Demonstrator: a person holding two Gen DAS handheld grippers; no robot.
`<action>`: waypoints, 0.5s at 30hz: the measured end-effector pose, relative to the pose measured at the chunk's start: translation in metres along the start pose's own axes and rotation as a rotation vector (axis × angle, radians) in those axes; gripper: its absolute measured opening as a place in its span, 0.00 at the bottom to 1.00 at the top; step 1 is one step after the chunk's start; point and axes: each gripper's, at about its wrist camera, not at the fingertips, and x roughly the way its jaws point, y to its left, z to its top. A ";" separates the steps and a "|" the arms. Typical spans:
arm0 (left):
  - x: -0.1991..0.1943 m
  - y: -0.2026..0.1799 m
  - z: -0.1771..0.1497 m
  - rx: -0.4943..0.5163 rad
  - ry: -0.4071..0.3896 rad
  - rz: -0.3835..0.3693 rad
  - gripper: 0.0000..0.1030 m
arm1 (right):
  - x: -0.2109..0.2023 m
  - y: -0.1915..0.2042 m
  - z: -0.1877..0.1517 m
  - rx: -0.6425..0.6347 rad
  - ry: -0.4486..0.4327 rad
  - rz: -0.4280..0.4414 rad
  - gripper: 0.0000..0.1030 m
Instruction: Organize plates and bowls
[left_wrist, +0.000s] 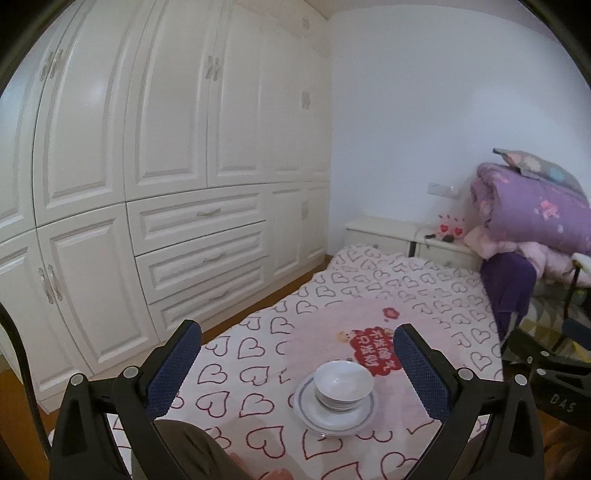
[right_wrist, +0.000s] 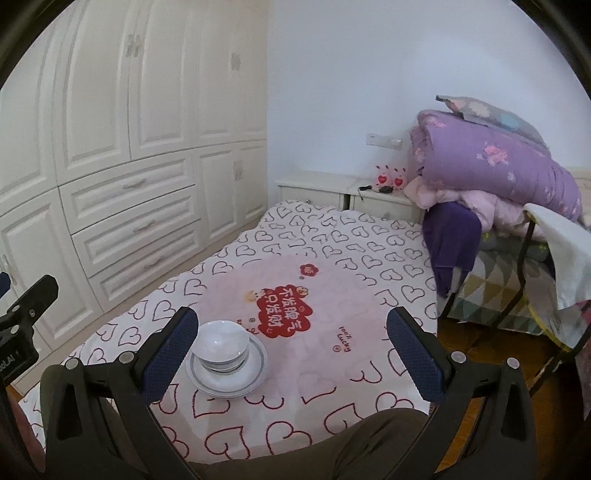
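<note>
Bedroom w/ white wardrobes; heart-print bedsheet (left_wrist: 258, 369) serves as work surface. Stacked bowls (left_wrist: 343, 382) sit nested on stacked plates (left_wrist: 334, 413), near the sheet's front edge, centre. Left gripper (left_wrist: 297, 369) and right gripper (right_wrist: 291, 354) both hover spread wide, holding nothing, apart from the stack. Ceramic looks stiff, slick, breakable, and soft bedding gives under it; best grip prob. a bowl rim, 1 at a time.

The pink cloth (right_wrist: 314, 332) on the bed carries a red patch (right_wrist: 284, 312) with white Chinese characters reading 不发脾气 只发财 (upside down to the camera). At its 4 o'clock stands "100% Lucky" (right_wrist: 343, 339). "DAS" (left_wrist: 562, 402) is embossed on a black gripper body at the left view's 4 o'clock edge.
</note>
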 end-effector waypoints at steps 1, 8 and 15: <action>0.001 0.004 0.003 -0.002 0.000 -0.007 0.99 | -0.001 -0.001 0.000 0.004 0.001 -0.001 1.00; 0.007 0.020 0.019 -0.008 0.009 -0.034 0.99 | -0.005 -0.002 -0.007 0.016 0.012 -0.017 1.00; 0.012 0.024 0.032 0.005 0.008 -0.042 0.99 | -0.008 -0.002 -0.007 0.017 0.008 -0.028 1.00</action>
